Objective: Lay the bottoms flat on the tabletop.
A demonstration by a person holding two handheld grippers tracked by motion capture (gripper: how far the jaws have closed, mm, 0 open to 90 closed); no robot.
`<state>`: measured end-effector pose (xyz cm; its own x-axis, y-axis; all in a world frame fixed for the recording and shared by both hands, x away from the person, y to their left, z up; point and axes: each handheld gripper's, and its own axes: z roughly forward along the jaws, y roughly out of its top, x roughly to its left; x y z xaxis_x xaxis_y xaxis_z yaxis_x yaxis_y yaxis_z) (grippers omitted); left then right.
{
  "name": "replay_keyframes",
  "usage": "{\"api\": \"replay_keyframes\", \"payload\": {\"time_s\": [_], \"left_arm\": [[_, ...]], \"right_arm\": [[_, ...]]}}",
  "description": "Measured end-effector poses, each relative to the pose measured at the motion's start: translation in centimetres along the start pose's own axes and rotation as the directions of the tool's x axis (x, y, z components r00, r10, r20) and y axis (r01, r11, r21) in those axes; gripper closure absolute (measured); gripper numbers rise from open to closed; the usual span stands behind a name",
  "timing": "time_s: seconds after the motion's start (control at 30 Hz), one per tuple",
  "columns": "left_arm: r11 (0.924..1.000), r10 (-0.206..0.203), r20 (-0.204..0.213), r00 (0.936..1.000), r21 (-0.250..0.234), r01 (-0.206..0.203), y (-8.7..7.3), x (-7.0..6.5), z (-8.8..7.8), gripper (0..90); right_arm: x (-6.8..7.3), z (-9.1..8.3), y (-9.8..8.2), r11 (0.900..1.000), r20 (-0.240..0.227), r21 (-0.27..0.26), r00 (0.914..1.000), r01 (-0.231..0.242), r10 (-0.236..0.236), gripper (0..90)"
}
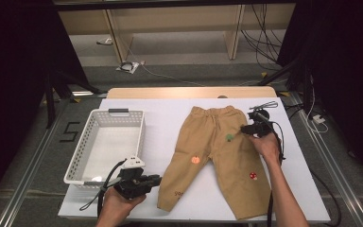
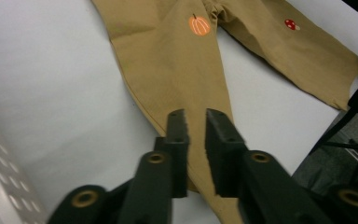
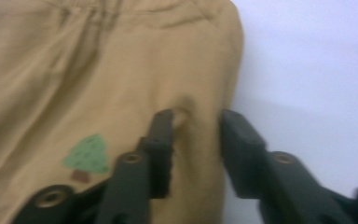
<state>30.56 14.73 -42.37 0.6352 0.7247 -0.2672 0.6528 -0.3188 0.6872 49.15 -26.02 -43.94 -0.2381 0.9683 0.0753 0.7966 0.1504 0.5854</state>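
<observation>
Trousers: a tan pair (image 1: 217,156) lay flat on the white table (image 1: 170,113), waistband at the far end, both legs running back toward you. All places below are given relative to this garment.
Patches: a green tree (image 1: 229,137) sat on the right thigh, an orange pumpkin (image 1: 195,160) on the left leg, a red mushroom (image 1: 253,176) low on the right leg.
Basket: a white slotted basket (image 1: 106,144) stood well to the left of the trousers, apart from them.
Left gripper: you held the left gripper (image 1: 157,178) just off the hem of the left leg, jaws pointing at the cloth.
Left jaws: in the left gripper view the left gripper (image 2: 196,122) showed a narrow gap between the pads, nothing pinched, with the edge of the left leg lying under them. No earlier frame was at hand to compare.
Left jaw state: released, only slightly parted.
Right gripper: you held the right gripper (image 1: 244,129) over the right hip of the trousers, just to the right of the tree patch.
Right jaws: in the right gripper view the right gripper (image 3: 196,120) stood with its jaws apart over the outer seam, below the waistband. A small pucker of cloth sat at the tip of one jaw.
Right jaw state: released; the pads did not press on the fabric.
Right hand: your right hand (image 1: 270,146) lay over the right leg, behind the gripper.
Blur: the right gripper view was soft, so whether a jaw tip touched the cloth could not be told.
</observation>
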Motion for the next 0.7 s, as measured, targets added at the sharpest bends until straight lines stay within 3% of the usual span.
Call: {"api": "replay_keyframes", "payload": {"time_s": [0.07,0.17,0.23,0.27,0.4,0.6,0.7], "left_arm": [[1.0,-0.005,0.014,0.9999,0.008,0.005,0.0,-0.1,0.0,73.1],[0.9996,-0.02,0.021,0.9996,0.019,0.02,-0.1,-0.1,0.1,58.3],[0.9977,-0.04,0.05,0.9979,0.056,0.038,-0.2,-0.2,0.4,54.5],[0.997,-0.054,0.055,0.997,0.059,0.051,-0.5,-0.5,0.6,46.5],[0.9938,-0.035,0.036,0.9987,0.107,0.031,-1.3,-1.2,1.0,35.1],[0.9863,0.004,0.017,0.9999,0.165,-0.006,-2.2,-2.2,2.2,27.6],[0.9834,0.012,0.01,0.9999,0.181,-0.013,-2.5,-2.4,2.7,27.1]], "right_arm": [[0.3,-0.7,-0.3,0.999,-0.014,-0.023,0.9996,0.023,-0.024,53.5],[0.8,-1.7,-0.8,0.998,-0.043,-0.046,0.9979,0.046,-0.048,51.0],[1.5,-2.6,-1.3,0.996,-0.07,-0.063,0.9948,0.069,-0.073,46.8],[2.4,-3.7,-2.1,0.991,-0.085,-0.081,0.9895,0.11,-0.117,44.8],[3.8,-5.4,-3.5,0.981,-0.112,-0.12,0.9793,0.155,-0.168,41.2],[6.0,-6.7,-5.9,0.972,-0.181,-0.146,0.9608,0.185,-0.21,38.8],[6.7,-6.7,-6.6,0.967,-0.18,-0.147,0.9552,0.21,-0.235,37.5]]}}
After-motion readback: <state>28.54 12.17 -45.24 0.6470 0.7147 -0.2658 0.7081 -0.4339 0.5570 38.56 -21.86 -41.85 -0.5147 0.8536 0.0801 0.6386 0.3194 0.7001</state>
